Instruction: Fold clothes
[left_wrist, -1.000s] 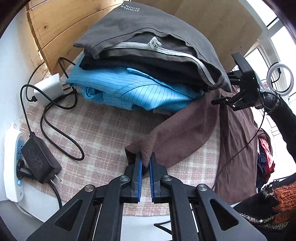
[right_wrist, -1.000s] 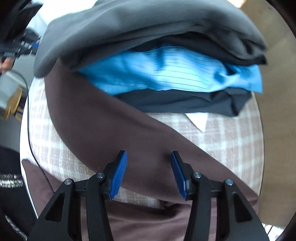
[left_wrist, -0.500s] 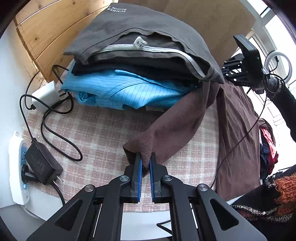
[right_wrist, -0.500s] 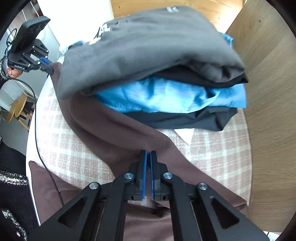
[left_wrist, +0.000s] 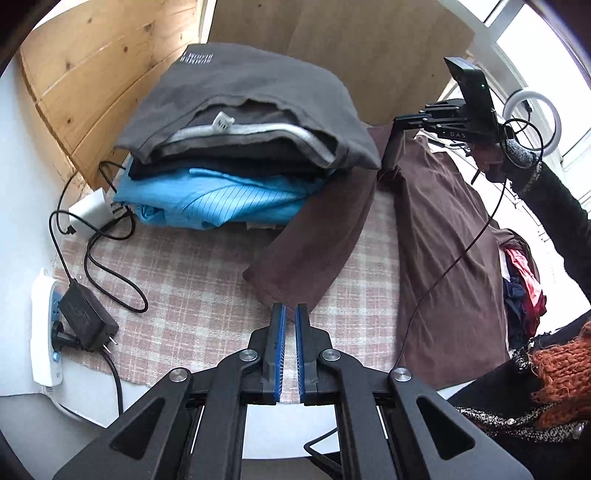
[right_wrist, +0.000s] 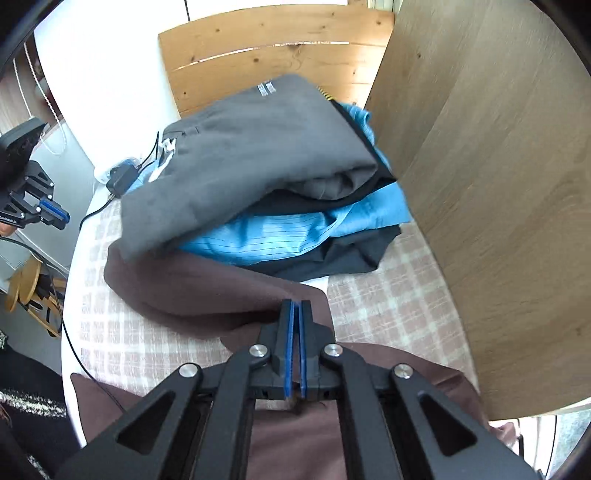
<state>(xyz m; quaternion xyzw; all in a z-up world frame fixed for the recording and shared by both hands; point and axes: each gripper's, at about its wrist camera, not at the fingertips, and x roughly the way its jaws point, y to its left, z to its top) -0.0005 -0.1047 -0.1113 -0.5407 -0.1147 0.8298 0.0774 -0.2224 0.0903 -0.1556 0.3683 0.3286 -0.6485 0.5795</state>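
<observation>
Right now both grippers have their jaws pressed together. The left gripper (left_wrist: 289, 308) hovers over the checked cloth (left_wrist: 184, 280) on the worktop, its blue pads nearly touching each other and nothing between them; the cuff of the brown garment (left_wrist: 443, 236) lies flat just beyond the tips, toward 12 o'clock. That loose sleeve runs from the cuff up toward 1 o'clock, where it passes under the corner of the stack of folded clothes (left_wrist: 243, 147).

The right gripper (right_wrist: 295, 306) pinches a fold of the brown garment, and the fabric rises into a ridge at its tips while the rest drapes toward 6 o'clock over the worktop's edge. In the left wrist view the same gripper stands at 2 o'clock, held by a hand in a dark sleeve (left_wrist: 554, 206), with brown cloth hanging from it.

The stack sits at 12 o'clock against wooden boards (left_wrist: 92, 74): a grey top uppermost, black layers and a blue striped shirt beneath. At 9 o'clock a power strip (left_wrist: 42, 325) carries a black adapter (left_wrist: 83, 317) with looping cables.
</observation>
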